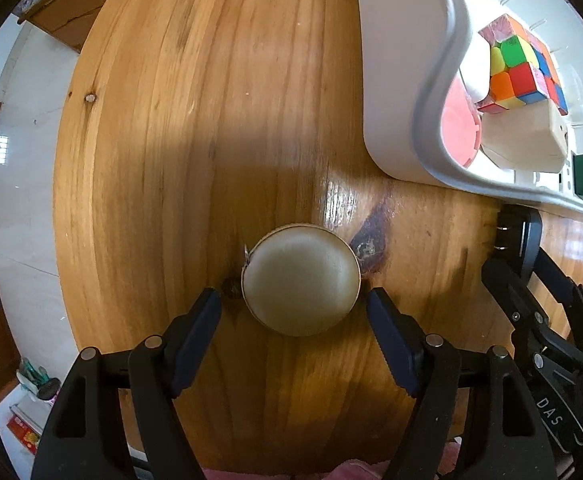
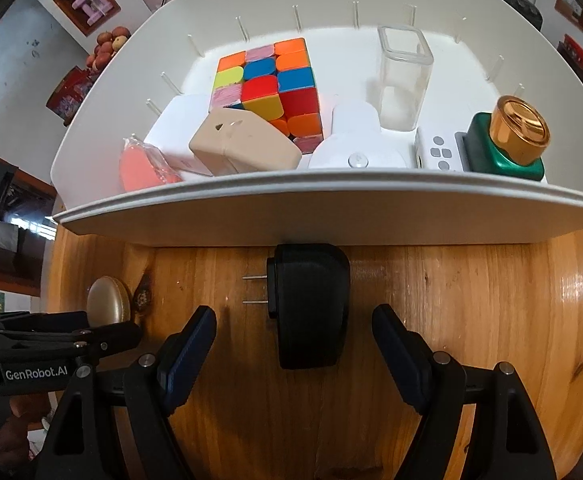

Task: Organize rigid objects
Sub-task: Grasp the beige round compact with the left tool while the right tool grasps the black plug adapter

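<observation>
A round cream-coloured case [image 1: 301, 279] lies on the wooden table [image 1: 195, 128]; it also shows small in the right wrist view [image 2: 108, 301]. My left gripper [image 1: 294, 308] is open, its fingers on either side of the case, not touching it. A black plug adapter [image 2: 310, 304] lies on the table against the white bin [image 2: 291, 216], its two prongs pointing left. My right gripper [image 2: 294, 330] is open around the adapter, apart from it. The adapter's edge shows in the left wrist view [image 1: 521, 236].
The white bin [image 1: 407, 92] holds a colour cube [image 2: 269, 84], a beige charger [image 2: 243, 146], a pink disc [image 2: 141, 168], a clear cup [image 2: 403, 80], a white remote [image 2: 439, 154] and a green bottle with a gold cap [image 2: 511, 140]. The table edge curves left.
</observation>
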`<state>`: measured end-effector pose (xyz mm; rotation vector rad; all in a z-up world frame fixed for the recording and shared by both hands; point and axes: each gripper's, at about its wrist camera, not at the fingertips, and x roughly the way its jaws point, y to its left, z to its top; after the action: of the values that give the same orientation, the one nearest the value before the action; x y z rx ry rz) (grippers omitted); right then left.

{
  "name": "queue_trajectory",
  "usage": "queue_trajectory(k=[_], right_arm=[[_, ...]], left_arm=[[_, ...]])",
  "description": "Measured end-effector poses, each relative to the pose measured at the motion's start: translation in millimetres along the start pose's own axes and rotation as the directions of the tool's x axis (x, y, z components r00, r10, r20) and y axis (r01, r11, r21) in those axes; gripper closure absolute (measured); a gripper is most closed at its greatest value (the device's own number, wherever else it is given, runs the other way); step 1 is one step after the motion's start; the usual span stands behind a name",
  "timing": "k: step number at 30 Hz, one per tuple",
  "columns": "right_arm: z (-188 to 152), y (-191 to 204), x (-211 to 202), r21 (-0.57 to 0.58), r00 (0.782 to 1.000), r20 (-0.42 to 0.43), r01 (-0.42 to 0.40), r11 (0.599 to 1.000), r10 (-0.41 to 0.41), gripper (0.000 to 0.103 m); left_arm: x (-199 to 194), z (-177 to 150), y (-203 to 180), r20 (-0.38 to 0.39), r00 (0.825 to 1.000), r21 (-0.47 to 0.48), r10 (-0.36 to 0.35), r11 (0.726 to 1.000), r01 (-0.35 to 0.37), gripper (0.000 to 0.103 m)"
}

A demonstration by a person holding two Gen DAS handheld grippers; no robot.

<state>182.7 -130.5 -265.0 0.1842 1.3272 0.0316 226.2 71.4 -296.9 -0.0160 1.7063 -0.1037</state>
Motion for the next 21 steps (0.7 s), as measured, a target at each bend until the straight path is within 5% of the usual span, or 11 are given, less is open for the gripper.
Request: queue_trajectory(k=[9, 17, 21], right_arm=[[5, 10, 8, -0.026, 0.999, -0.015, 0.029, 0.999, -0.029, 0.026], [7, 28, 10, -0.064, 0.997, -0.018, 0.069, 0.996, -0.070, 0.042], [7, 34, 10, -0.065, 0.997, -0.017, 0.080, 0.995, -0.081, 0.049]], left_arm=[[-2, 12, -22, 0.006, 0.999, 0.012, 0.044, 0.999, -0.044, 0.026], [-9, 20, -41, 0.034, 0.997, 0.058, 0.067, 0.996, -0.069, 0.044], [-11, 20, -48, 0.033, 0.997, 0.070, 0.067, 0.995, -0.070, 0.044]])
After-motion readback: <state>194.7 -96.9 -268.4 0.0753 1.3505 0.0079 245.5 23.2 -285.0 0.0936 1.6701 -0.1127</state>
